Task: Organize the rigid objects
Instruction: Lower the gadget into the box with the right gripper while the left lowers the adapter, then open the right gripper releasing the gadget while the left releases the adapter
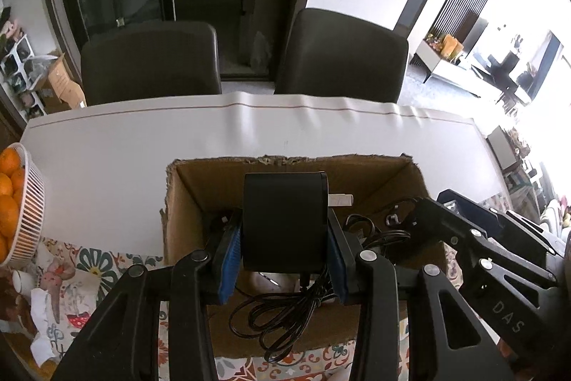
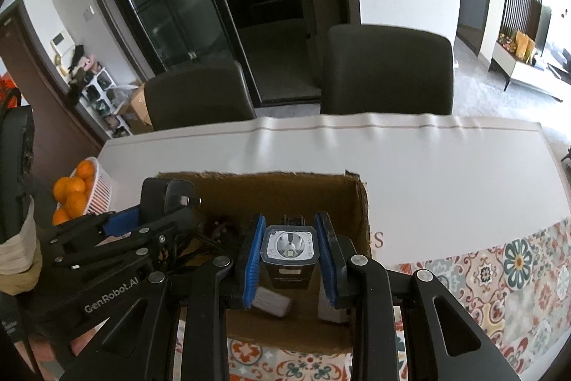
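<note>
Left wrist view: the left tongs (image 1: 285, 231) are clenched on a black power adapter (image 1: 283, 220), blue pads pressing both its sides, a white plug prong (image 1: 340, 200) jutting from its right edge. Its coiled black cable (image 1: 285, 316) hangs beneath. The adapter is held above the open cardboard box (image 1: 185, 202), which stands on the white surface (image 1: 125, 145). More dark cables (image 1: 371, 227) lie inside the box. A white basket of oranges (image 1: 25, 202) sits at the left edge.

Right wrist view: the right tongs (image 2: 289, 252) grasp a small black flashlight (image 2: 289, 247), lens facing the camera, over the same box's interior. The left tongs with the adapter appear at the left, just beside.
</note>
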A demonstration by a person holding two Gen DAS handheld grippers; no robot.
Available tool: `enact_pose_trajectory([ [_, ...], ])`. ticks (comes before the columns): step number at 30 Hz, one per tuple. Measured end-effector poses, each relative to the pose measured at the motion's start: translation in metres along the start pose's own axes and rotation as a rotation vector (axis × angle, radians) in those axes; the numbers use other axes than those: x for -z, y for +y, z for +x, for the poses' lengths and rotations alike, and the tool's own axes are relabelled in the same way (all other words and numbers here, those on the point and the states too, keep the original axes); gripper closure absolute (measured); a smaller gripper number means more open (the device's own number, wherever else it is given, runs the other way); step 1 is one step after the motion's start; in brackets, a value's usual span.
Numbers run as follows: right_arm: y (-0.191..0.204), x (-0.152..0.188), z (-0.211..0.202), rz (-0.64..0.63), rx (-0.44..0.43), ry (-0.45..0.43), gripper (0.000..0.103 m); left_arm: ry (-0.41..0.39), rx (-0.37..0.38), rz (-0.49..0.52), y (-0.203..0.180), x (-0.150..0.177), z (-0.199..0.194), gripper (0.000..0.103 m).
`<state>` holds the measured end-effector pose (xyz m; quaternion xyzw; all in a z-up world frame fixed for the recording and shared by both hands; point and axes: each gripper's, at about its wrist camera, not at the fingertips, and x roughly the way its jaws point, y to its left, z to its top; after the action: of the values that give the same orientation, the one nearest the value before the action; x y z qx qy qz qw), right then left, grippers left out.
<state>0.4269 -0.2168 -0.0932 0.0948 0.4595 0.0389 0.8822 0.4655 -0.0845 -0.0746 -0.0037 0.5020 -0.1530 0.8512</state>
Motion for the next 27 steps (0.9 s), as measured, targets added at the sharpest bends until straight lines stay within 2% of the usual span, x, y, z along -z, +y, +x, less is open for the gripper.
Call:
enact_pose_trajectory([
  [3,-0.004,0.003,0.010,0.007,-0.006,0.030,0.073,0.014,-0.024,0.018,-0.001,0.001,0.009,0.062],
  [10,-0.009,0.005,0.024,0.010,0.003,0.072,0.073,-0.012,-0.085,0.051,-0.001,0.003,0.011,0.060],
  [13,-0.009,0.005,0.023,0.011,0.018,0.064,0.068,-0.018,-0.116,0.048,0.002,0.007,0.007,0.055],
  [21,-0.005,0.015,0.011,0.000,0.030,0.046,0.068,-0.033,-0.171,0.036,0.008,0.027,-0.017,0.048],
  [27,0.002,0.027,-0.013,-0.015,0.053,-0.003,0.065,-0.068,-0.206,0.040,0.007,0.041,-0.042,0.044],
])
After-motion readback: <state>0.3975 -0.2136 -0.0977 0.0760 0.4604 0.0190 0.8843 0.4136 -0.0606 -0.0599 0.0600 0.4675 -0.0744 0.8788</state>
